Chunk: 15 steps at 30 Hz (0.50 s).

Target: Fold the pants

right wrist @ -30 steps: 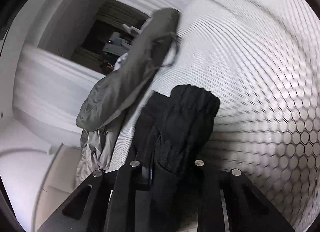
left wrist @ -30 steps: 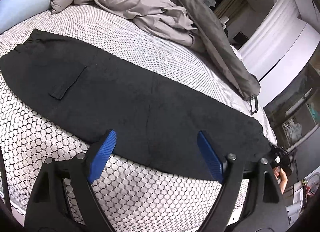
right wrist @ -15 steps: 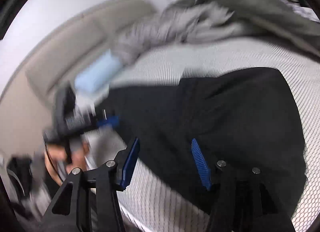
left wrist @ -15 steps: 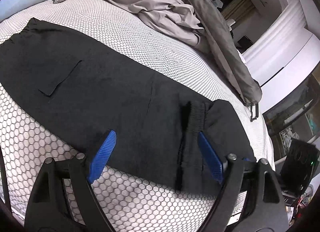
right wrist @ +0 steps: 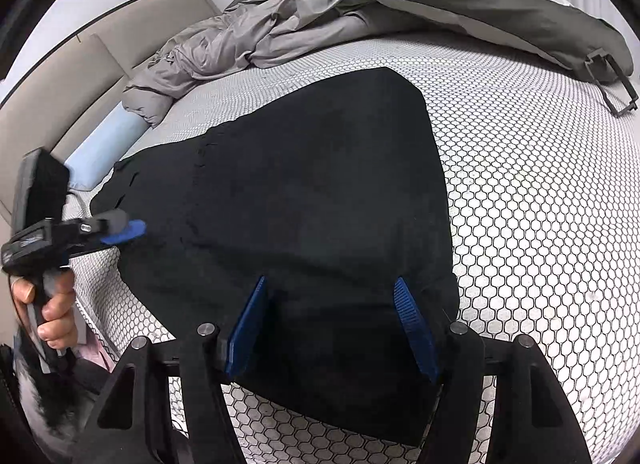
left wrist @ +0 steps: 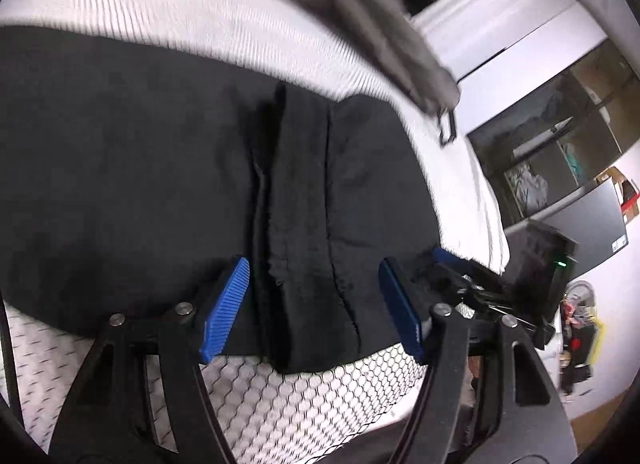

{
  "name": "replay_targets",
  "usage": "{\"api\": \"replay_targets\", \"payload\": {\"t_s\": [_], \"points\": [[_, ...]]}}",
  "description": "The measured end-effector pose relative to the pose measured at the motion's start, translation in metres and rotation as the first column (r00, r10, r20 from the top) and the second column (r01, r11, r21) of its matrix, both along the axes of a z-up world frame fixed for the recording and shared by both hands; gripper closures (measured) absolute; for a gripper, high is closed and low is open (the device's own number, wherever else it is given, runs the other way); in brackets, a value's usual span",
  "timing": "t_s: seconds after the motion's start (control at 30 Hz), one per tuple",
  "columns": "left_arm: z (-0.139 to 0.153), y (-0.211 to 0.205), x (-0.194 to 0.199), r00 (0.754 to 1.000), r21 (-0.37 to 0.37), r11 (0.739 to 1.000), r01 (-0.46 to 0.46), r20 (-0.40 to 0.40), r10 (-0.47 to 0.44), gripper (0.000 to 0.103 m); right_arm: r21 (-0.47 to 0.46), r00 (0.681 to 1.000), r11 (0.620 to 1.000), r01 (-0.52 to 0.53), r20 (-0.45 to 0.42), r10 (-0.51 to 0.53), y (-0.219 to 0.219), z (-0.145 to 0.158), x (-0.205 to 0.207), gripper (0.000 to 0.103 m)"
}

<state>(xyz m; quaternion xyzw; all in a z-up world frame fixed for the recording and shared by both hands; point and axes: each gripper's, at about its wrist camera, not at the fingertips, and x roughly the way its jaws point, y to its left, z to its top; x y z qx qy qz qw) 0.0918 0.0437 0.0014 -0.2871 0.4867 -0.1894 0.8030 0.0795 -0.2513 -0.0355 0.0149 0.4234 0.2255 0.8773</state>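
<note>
Black pants [left wrist: 120, 168] lie flat on the bed, with the leg end folded back over the middle; the cuff edge [left wrist: 296, 192] runs across the cloth. My left gripper [left wrist: 316, 304] is open, its blue pads either side of the cuff at the near edge. My right gripper [right wrist: 334, 328] is open over the folded end of the pants [right wrist: 312, 192]. The left gripper also shows in the right wrist view [right wrist: 120, 230], at the pants' left edge. The right gripper shows in the left wrist view [left wrist: 452, 264], at the right end.
The bed has a white sheet with a hexagon print [right wrist: 540, 192]. A rumpled grey duvet [right wrist: 360, 12] lies at the far side, with a black buckle strap [right wrist: 612, 84]. A light blue pillow [right wrist: 104, 144] lies far left. A monitor [left wrist: 588, 224] stands beyond the bed.
The right gripper brought the leg end over onto the middle of the pants and let it go. The left gripper has moved right, over the cuff.
</note>
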Motion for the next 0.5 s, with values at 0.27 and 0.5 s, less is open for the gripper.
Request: {"api": "replay_targets", "payload": {"t_s": [0.27, 0.5], "points": [[-0.025, 0.014, 0.046, 0.996, -0.138, 0.986, -0.09, -0.023, 0.088, 0.094, 0.152, 1.0, 0.988, -0.012, 0.018, 0.01, -0.026, -0.008, -0.009, 0.034], [0.021, 0.038, 0.034, 0.966, -0.075, 0.979, -0.189, 0.165, 0.199, 0.097, 0.212, 1.0, 0.977, -0.011, 0.011, 0.009, -0.013, -0.013, 0.02, 0.034]]}}
